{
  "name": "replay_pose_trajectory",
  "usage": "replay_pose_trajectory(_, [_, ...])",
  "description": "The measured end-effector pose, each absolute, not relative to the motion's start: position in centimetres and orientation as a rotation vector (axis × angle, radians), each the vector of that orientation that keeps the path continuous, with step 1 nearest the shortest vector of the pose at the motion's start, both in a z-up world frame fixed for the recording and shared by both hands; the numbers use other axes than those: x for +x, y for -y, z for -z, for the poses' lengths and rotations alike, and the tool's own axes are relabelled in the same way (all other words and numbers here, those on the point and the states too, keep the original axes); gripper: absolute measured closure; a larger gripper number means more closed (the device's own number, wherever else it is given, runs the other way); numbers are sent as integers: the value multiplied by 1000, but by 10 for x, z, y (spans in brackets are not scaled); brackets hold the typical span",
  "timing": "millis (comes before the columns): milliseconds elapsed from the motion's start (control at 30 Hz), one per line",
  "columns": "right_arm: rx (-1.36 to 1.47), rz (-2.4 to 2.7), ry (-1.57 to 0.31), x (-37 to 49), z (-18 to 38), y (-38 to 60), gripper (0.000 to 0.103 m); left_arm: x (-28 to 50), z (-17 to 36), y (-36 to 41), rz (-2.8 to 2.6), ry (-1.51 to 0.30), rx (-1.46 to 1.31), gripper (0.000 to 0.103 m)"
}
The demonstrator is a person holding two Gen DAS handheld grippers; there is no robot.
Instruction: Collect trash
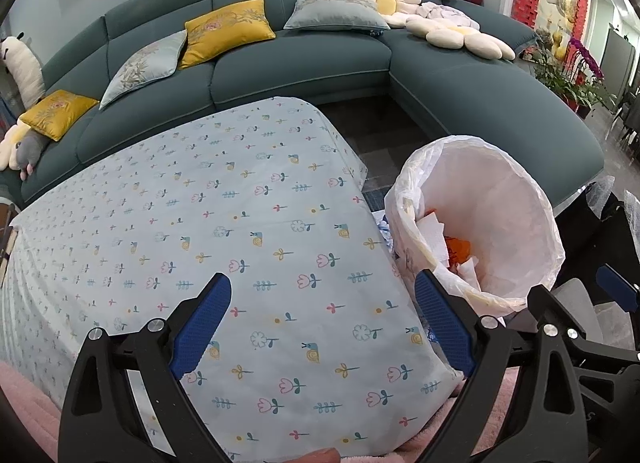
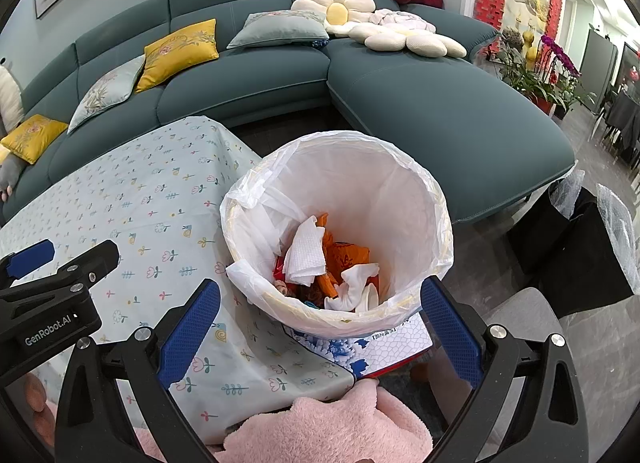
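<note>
Trash (image 2: 320, 263) beyond spread jaws (in bin (image 2: 436, 223)).

Bin (image 2: 336, 223) mouth gapes unobstructed; tablecloth (image 1: 240, 243) lies bare beside it.

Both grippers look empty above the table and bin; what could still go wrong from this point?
The trash bin stands on a patterned box beside the table, so a nudge from the open right gripper might tip it. The liner sags loosely over the rim and could snag a finger. The open left gripper could drag the loose tablecloth.
</note>
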State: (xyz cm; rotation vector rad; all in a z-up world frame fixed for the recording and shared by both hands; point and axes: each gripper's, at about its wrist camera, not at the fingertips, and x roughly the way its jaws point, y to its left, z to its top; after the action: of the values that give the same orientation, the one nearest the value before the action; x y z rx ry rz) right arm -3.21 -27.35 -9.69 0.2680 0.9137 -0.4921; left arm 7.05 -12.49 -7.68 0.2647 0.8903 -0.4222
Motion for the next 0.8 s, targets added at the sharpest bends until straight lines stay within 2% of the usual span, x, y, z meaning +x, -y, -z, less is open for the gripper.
replay_pose_trajectory(800, [262, 491, -925, -31, 100, 272, 7, 71, 78, 124, 405, -889, 275, 15])
